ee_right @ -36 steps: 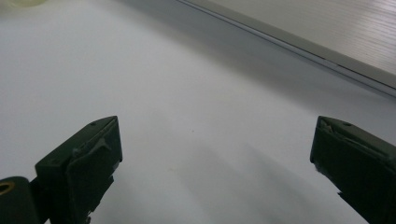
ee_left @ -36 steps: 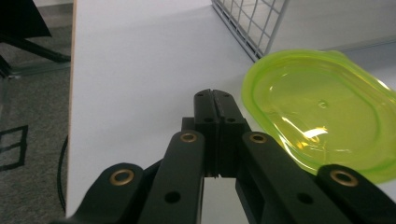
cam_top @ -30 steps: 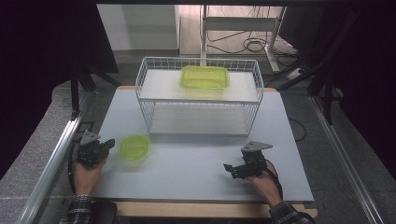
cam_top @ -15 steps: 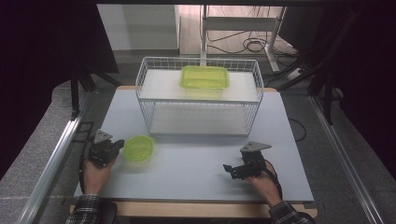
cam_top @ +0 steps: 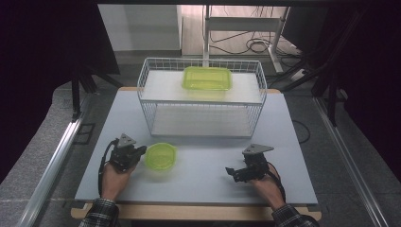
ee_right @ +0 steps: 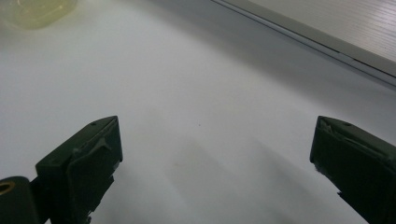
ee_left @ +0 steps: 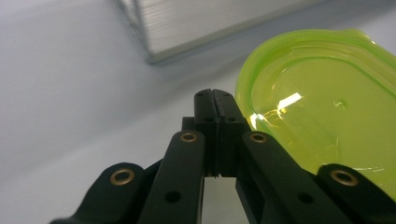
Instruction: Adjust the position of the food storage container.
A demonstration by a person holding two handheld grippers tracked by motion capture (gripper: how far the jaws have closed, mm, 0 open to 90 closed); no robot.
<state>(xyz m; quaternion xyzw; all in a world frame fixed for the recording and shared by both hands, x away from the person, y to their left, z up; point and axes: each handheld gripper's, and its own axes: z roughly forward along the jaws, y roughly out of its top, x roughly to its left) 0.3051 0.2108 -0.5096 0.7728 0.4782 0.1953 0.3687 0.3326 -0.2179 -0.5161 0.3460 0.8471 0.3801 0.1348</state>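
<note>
High view first: the left gripper [cam_top: 137, 155] sits at the near-left of the table [cam_top: 208, 175], right up against the small green bowl [cam_top: 161, 156], which lies in front of the wire basket [cam_top: 201, 101]. Whether the tips actually touch the rim I can't tell from up here. Over to the left gripper view: jaws pressed together, nothing between them, and the green bowl [ee_left: 322, 112] just off to their right, its lip beside the closed tips.

The right gripper [cam_top: 240, 173] rests at the near-right, well apart from the bowl. The right gripper view has its jaws standing wide apart over bare table, with a pale glimpse of the bowl [ee_right: 35, 10] at the far left corner.

Inside the basket, on its upper shelf, a larger green container [cam_top: 207, 78] sits at the far side.

Now, the bowl itself: thin translucent plastic, so it should be very light, fairly stiff at the rolled lip but springy in the wall. Glossy too, with the light glinting off the inside, so expect it to skate across this smooth table at a nudge. My call for a hold: one jaw inside, one outside, pinching the near-left rim. With the jaws together as they are, the left gripper can only push it.
</note>
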